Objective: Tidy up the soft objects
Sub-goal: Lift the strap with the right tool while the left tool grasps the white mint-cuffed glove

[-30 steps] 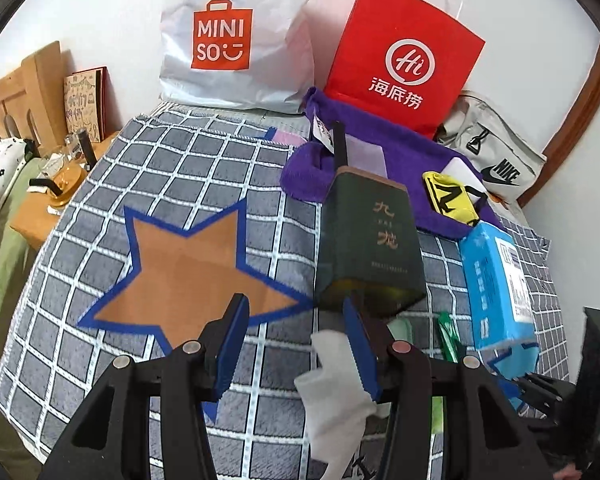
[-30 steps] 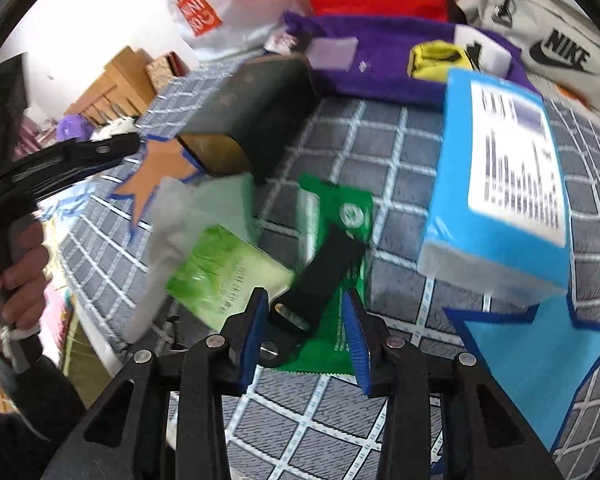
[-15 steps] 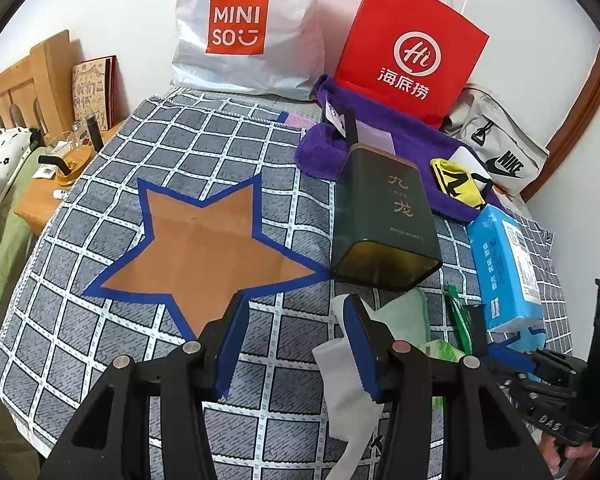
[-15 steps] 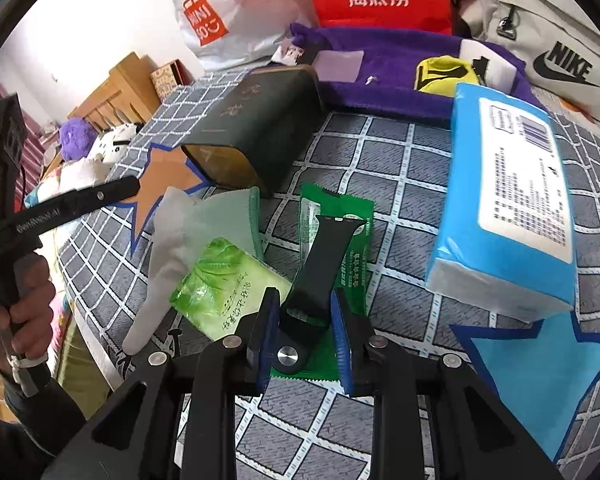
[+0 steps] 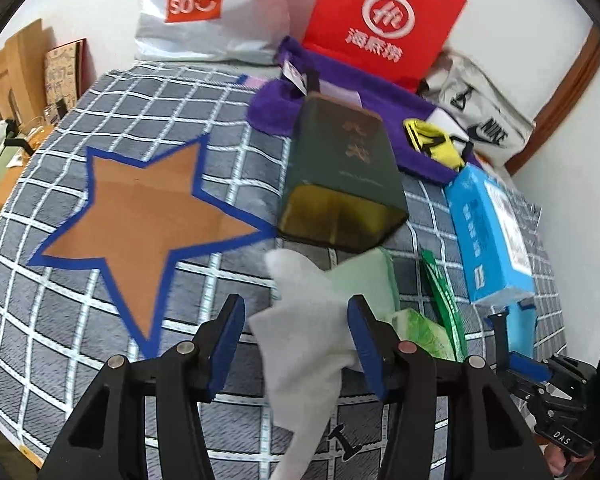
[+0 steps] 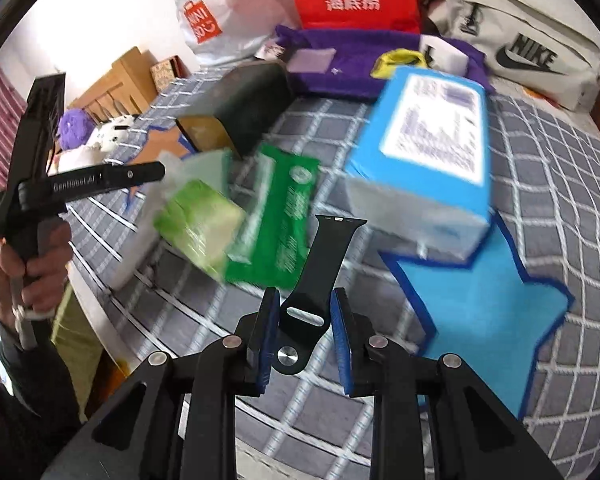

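Left wrist view, from left to right: an orange star (image 5: 140, 216) edged in blue lies flat on the grey checked blanket (image 5: 52, 320). Just right of it a dark green tin (image 5: 340, 184) lies on its side, its open end facing the camera. In front of the tin a white tissue (image 5: 304, 320) sits between the blue pads of the left gripper (image 5: 296, 340); the jaws are opening, the right pad touches the tissue and the left pad stands clear of it. Further right lie a pale green packet (image 5: 420, 328), a dark green sachet (image 5: 444, 300) and a blue tissue pack (image 5: 492, 232). Along the wall stand a white Miniso bag (image 5: 208, 8), a red paper bag (image 5: 380, 24) and a Nike bag (image 5: 480, 120), with a purple towel (image 5: 276, 108) before them.

Right wrist view, much blurred: a hand (image 6: 32, 272) at the left edge grips the other tool's handle. Right of the green packets, the right gripper (image 6: 304, 332) pinches a black watch strap (image 6: 320, 276) by its pin end, pads pressed on both sides, the strap raised off the blanket. A blue star (image 6: 480, 308) lies at the right, the tissue pack resting on one point.
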Demonstrator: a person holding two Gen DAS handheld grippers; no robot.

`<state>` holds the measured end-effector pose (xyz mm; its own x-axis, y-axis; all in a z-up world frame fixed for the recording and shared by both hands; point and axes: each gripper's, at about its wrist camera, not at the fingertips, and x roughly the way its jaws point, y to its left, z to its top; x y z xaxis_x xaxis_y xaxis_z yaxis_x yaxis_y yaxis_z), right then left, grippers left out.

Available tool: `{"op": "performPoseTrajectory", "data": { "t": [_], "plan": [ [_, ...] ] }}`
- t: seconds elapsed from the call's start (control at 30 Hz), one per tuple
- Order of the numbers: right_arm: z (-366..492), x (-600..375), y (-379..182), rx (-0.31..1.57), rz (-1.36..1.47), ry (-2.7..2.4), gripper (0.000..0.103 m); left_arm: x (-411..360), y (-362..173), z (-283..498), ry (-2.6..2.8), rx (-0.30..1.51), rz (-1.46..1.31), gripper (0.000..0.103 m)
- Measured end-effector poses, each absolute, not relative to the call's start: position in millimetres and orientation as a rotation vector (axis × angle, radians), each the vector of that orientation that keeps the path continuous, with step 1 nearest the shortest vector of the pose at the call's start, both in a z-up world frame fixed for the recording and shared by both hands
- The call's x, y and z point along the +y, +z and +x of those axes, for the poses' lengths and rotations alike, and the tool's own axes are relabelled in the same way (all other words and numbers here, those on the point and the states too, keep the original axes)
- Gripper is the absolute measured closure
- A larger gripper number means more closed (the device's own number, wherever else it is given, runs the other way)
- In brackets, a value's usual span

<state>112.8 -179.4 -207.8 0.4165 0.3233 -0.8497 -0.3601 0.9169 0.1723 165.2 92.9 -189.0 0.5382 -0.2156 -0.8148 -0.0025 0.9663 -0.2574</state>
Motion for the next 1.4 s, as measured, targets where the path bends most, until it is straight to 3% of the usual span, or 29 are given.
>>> {"op": "performPoseTrajectory", "data": {
  "t": [0.23,0.3,0.33,0.37,0.47,0.6,0.73,0.8,1.4],
  "plan": [
    [110.7,-208.1,-227.5,1.068,-0.082,0.317,0.074,70.8,-204.8,167.0,-0.117,1.014,-0.17,0.051],
    [112.0,-212.9,-231.8,1.072,-0.091,0.293,0.074,68.6,-206.5,167.7,-0.112,1.001,-0.171,0.072],
    [112.4,-215.1,-233.0,1.07,-0.09,0.29,0.073,66.8,-206.6,168.5,-0.126,1.002,-0.179,0.076],
    [112.4,-215.7,-233.8,1.069,-0.087,0.29,0.071,64.8,-205.6,169.3,-0.127,0.999,-0.17,0.077],
    [113.4,-212.7,-234.9,1.053,-0.108,0.243,0.051,63.0,-201.8,168.3,-0.125,0.99,-0.15,0.082],
    [114.8,-203.2,-239.4,1.011,-0.106,0.201,0.049,65.0,-196.6,163.7,-0.114,0.98,-0.137,0.084],
    [115.2,-196.6,-241.8,0.968,-0.103,0.167,0.06,66.4,-198.4,161.8,-0.095,0.976,-0.118,0.087],
    [114.9,-197.2,-242.7,0.951,-0.091,0.155,0.083,68.0,-197.7,161.0,-0.106,0.971,-0.129,0.09],
    [102.0,-201.7,-190.5,0.893,-0.023,0.283,0.083,94.4,-131.7,143.8,-0.135,0.849,-0.209,0.093]
  ]
}}
